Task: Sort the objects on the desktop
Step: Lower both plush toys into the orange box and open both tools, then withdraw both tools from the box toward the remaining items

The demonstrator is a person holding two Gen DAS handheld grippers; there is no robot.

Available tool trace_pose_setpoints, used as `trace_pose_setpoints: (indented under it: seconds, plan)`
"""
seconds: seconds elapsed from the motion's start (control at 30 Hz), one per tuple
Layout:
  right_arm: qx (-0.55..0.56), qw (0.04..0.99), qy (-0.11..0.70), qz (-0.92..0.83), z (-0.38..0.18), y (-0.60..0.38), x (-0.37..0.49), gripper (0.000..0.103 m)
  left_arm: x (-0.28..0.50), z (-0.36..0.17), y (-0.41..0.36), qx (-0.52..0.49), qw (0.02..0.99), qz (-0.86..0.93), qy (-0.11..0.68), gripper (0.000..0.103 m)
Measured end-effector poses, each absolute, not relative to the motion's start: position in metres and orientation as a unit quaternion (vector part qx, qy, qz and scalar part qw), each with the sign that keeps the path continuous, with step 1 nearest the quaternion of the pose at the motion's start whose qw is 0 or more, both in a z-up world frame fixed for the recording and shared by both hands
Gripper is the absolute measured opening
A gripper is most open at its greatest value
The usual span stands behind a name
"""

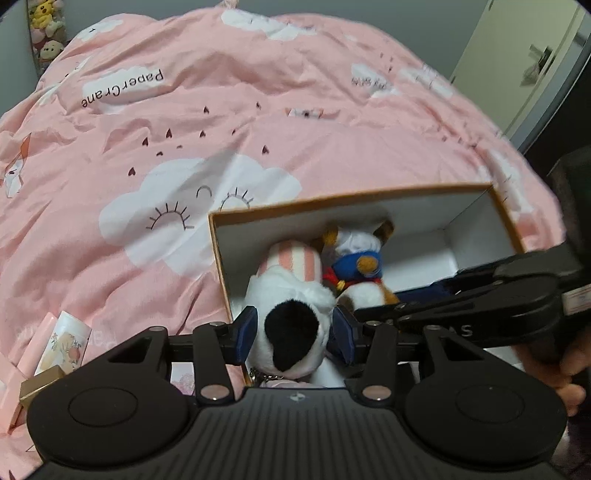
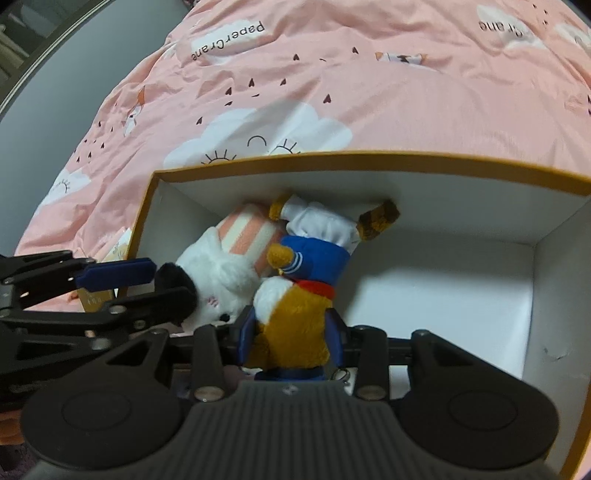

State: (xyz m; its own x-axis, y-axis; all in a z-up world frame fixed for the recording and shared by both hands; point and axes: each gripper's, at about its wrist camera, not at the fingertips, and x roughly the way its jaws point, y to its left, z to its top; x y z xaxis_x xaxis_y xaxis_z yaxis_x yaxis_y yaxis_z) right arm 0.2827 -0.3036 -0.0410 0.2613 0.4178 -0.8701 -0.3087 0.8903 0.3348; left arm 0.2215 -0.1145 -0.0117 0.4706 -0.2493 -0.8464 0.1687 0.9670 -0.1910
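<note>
An open cardboard box [image 1: 218,236] with a white inside lies on a pink quilt; it also shows in the right wrist view [image 2: 369,158]. My left gripper [image 1: 295,330] is shut on a white plush dog [image 1: 291,317] with a black ear and pink striped trousers, held inside the box's left part. My right gripper [image 2: 291,332] is shut on a brown plush toy [image 2: 295,317] in a blue sailor top and white trousers, beside the dog [image 2: 221,273]. The toy [image 1: 358,266] and the right gripper's arm [image 1: 480,295] show in the left wrist view. The left gripper's fingers [image 2: 118,273] show in the right wrist view.
The pink quilt [image 1: 258,122] covers the bed around the box. Small pink and floral boxes [image 1: 62,343] and a gold box [image 1: 37,384] lie left of the cardboard box. A door [image 1: 517,55] stands at the back right. Plush toys [image 1: 44,33] sit on a far-left shelf.
</note>
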Motion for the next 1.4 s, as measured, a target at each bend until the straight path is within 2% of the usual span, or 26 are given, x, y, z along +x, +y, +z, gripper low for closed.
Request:
trace_pose_setpoints:
  seconds: [0.37,0.57,0.7,0.97,1.07,1.13,1.3,1.4]
  plan:
    - [0.05,0.78,0.589,0.206,-0.051,-0.282,0.289,0.042,0.203,0.029,-0.075,-0.078,0.89,-0.112,0.435,0.052]
    - [0.032,0.789,0.582,0.194,-0.055,-0.274,0.284,0.042,0.199,0.022,-0.06,-0.088,0.886,-0.097,0.444,0.052]
    - [0.016,0.798,0.574,0.183,-0.05,-0.275,0.28,0.048,0.194,0.014,-0.05,-0.099,0.881,-0.09,0.453,0.052]
    - [0.028,0.813,0.552,0.18,-0.032,-0.288,0.271,0.051,0.18,0.004,-0.031,-0.129,0.875,-0.078,0.46,0.053]
    - [0.041,0.813,0.551,0.185,-0.031,-0.291,0.269,0.048,0.176,0.0,-0.024,-0.138,0.873,-0.07,0.462,0.053]
    - [0.036,0.815,0.551,0.176,-0.033,-0.29,0.269,0.043,0.174,-0.003,-0.02,-0.143,0.871,-0.064,0.466,0.053]
    - [0.039,0.813,0.558,0.161,-0.047,-0.292,0.272,0.044,0.168,-0.007,-0.011,-0.151,0.867,-0.056,0.472,0.053]
    - [0.071,0.805,0.564,0.171,-0.054,-0.296,0.275,0.041,0.166,-0.009,-0.008,-0.155,0.865,-0.052,0.475,0.053]
